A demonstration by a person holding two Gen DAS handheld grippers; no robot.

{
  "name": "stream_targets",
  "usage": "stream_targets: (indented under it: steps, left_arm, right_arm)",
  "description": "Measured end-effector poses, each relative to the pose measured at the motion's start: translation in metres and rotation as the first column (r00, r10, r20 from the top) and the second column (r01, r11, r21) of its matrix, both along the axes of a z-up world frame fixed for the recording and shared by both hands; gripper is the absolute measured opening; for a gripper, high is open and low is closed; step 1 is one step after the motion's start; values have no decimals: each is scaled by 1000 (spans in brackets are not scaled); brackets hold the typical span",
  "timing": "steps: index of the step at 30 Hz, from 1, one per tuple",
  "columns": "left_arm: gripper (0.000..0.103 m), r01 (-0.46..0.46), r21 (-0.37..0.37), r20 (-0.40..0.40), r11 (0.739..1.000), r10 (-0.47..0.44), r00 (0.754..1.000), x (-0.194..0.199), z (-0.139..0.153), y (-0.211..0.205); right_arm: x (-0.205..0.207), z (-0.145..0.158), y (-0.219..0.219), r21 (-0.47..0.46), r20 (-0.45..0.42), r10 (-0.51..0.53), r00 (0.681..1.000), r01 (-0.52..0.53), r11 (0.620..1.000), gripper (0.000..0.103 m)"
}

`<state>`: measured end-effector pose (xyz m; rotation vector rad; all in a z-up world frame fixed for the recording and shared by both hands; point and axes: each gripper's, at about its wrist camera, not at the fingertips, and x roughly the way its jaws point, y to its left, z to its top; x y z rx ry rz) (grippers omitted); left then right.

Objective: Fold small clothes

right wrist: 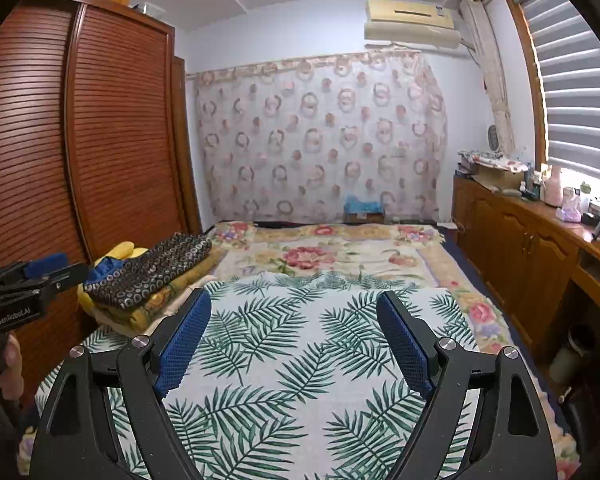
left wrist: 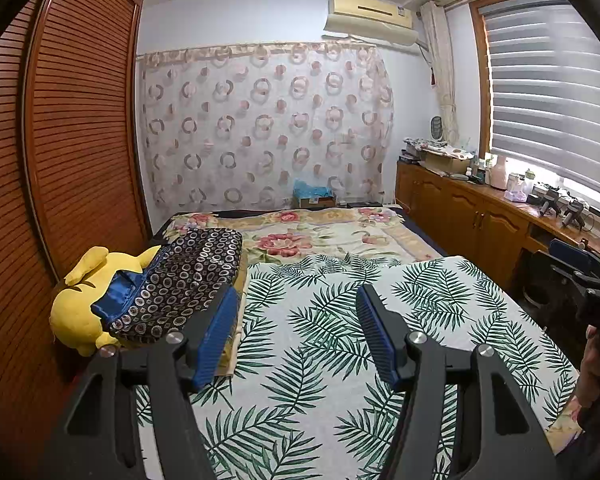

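A bed [right wrist: 452, 280] with a floral blanket fills the room ahead of both grippers, a louvred wooden wardrobe [left wrist: 80, 120] along its left side and a low wooden cabinet [right wrist: 512, 240] along its right. Directly below and in front of the fingers lies a palm-leaf cloth [left wrist: 320, 320], spread flat over the near part of the bed, its far edge slightly rumpled. Ahead and to the left of the left gripper [left wrist: 296, 316] sits a folded dark garment with a ring pattern [left wrist: 184, 276], resting on a yellow plush toy [left wrist: 76, 316]; whether it is clothing or a cushion cover is hard to tell. The left gripper's jaws stand apart with nothing between them. The right gripper [right wrist: 294, 320] is spread wider, also empty, hovering above the leaf cloth.
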<state>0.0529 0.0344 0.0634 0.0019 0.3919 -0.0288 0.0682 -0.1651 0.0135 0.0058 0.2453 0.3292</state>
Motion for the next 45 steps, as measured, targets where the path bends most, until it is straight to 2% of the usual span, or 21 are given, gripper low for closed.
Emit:
stream_targets:
  steps: [45]
  left_arm:
    - [61, -9, 18, 7, 1000, 9, 1000, -4, -1, -2]
  right_arm:
    - [-2, -5, -13, -1, 2, -12, 1000, 12, 1000, 87]
